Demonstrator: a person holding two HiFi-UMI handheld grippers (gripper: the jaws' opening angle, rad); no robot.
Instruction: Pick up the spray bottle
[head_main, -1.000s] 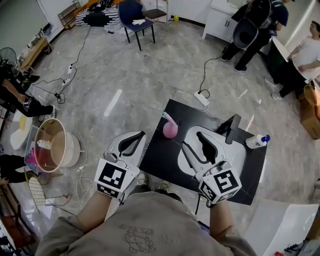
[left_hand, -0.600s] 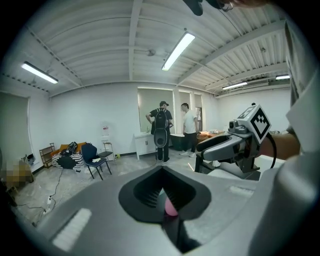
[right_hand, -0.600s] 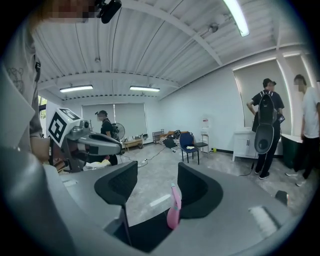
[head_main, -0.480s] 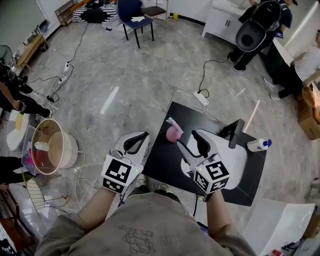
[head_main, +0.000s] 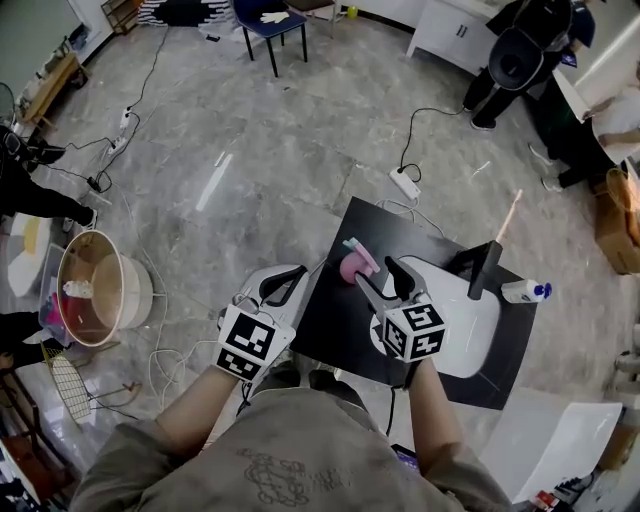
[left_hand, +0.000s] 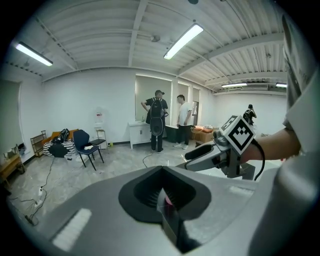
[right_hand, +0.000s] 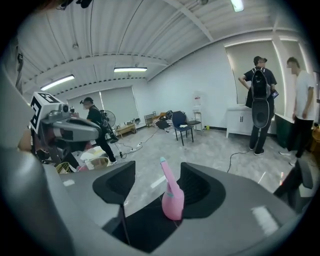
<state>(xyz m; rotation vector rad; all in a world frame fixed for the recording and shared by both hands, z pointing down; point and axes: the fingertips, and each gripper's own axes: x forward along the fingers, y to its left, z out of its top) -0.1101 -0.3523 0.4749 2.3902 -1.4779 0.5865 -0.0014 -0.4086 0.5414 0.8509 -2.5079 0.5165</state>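
The spray bottle is pink with a long tilted nozzle and stands on a black mat. My right gripper hovers just right of it and is open. In the right gripper view the bottle stands upright just beyond the wide-apart jaws, framed between them, and nothing touches it. My left gripper hangs over the mat's left edge, above the floor. In its own view its jaws meet along a seam and hold nothing; this left gripper is shut.
On the mat lie a white board, a black upright stand and a white bottle with a blue cap. A power strip and cables lie on the floor. A round basin sits at the left. People stand at the back right.
My right gripper has moved left across the white board, closing in on the pink bottle. The left gripper has drifted slightly right, toward the mat's edge.
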